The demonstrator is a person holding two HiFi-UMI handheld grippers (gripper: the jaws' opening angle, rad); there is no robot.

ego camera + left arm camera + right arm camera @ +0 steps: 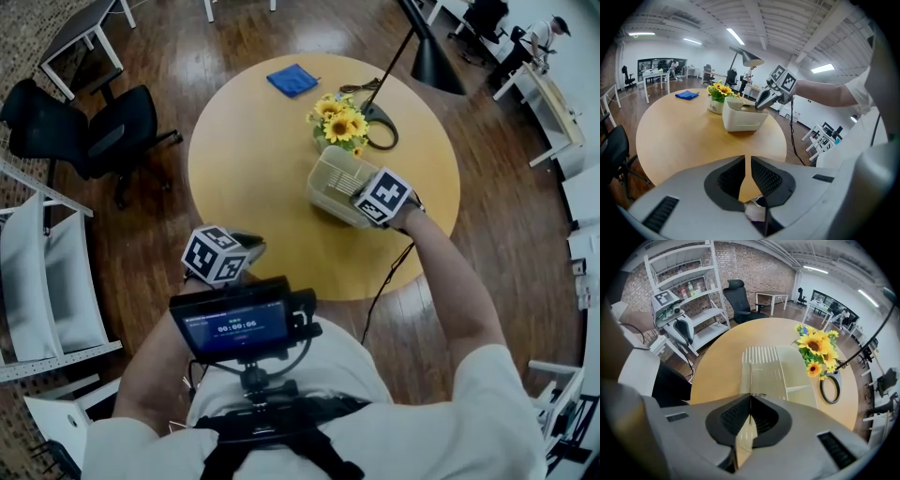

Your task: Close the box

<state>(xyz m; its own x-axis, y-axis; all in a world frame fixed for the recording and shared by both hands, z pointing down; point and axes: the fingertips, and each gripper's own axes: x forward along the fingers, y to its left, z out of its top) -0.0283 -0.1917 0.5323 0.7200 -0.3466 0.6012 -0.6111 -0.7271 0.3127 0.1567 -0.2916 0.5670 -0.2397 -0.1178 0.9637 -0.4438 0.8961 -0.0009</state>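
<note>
Open office, wood floor. The round desk [253,169] carries the box [336,187] at its far right, just beside the flowers [339,122]. My right gripper [750,397] has its fingers clamped on the thin clear lid [761,371]. The left gripper [750,159] hangs off the near edge, fingers together and empty. With nothing steadying the box, I reckon pressing down could shove it into the flowers, or the lid could slip free. The pot [714,107] seems to read "Life"; the screen [234,326] is unreadable.
</note>
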